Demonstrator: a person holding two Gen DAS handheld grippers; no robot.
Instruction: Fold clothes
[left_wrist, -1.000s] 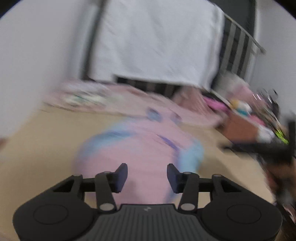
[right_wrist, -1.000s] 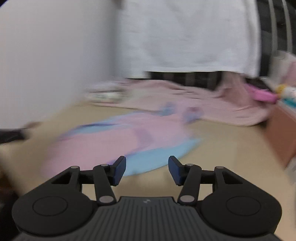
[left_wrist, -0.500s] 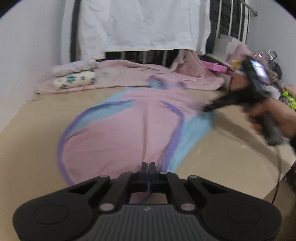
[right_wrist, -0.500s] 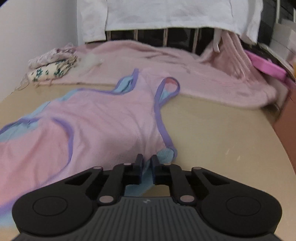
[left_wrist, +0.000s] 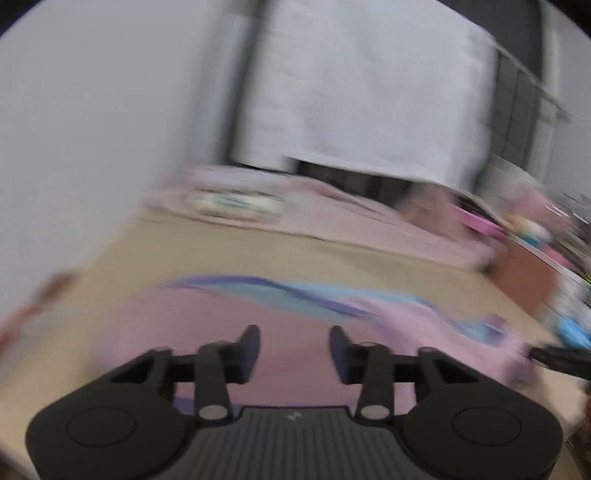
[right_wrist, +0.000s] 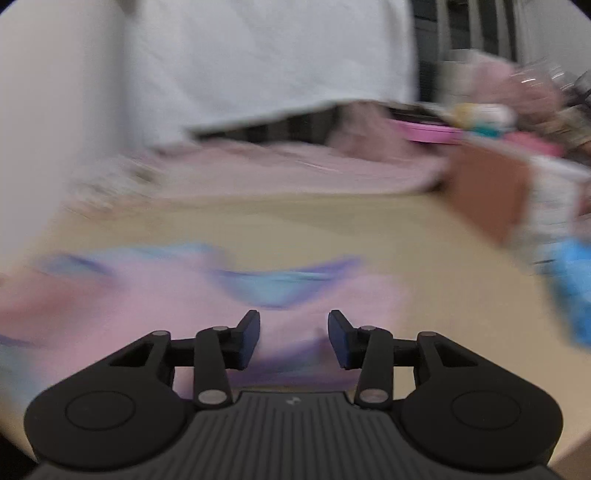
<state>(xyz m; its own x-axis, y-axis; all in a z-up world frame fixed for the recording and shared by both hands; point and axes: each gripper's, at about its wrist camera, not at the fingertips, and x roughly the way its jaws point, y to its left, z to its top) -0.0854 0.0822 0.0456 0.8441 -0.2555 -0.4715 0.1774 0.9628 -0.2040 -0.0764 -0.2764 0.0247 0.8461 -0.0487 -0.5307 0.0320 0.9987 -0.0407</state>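
Observation:
A pink garment with purple trim and light blue panels (left_wrist: 288, 332) lies folded over on the tan table (left_wrist: 258, 251); both views are blurred by motion. My left gripper (left_wrist: 294, 352) is open and empty just above its near part. In the right wrist view the same garment (right_wrist: 155, 291) lies in front of my right gripper (right_wrist: 293, 338), which is open and empty above the garment's near edge. The right gripper's tip (left_wrist: 557, 356) shows at the far right of the left wrist view.
A pink blanket (right_wrist: 295, 173) and folded patterned clothes (left_wrist: 236, 203) lie at the back of the table. A white cloth (left_wrist: 369, 92) hangs behind. A brown box (right_wrist: 487, 192) and cluttered items stand at the right. A white wall is on the left.
Both grippers were shut on the garment's edges half a second ago and are now open. The garment now lies shorter, folded toward the near side, and both cameras have pulled back and up.

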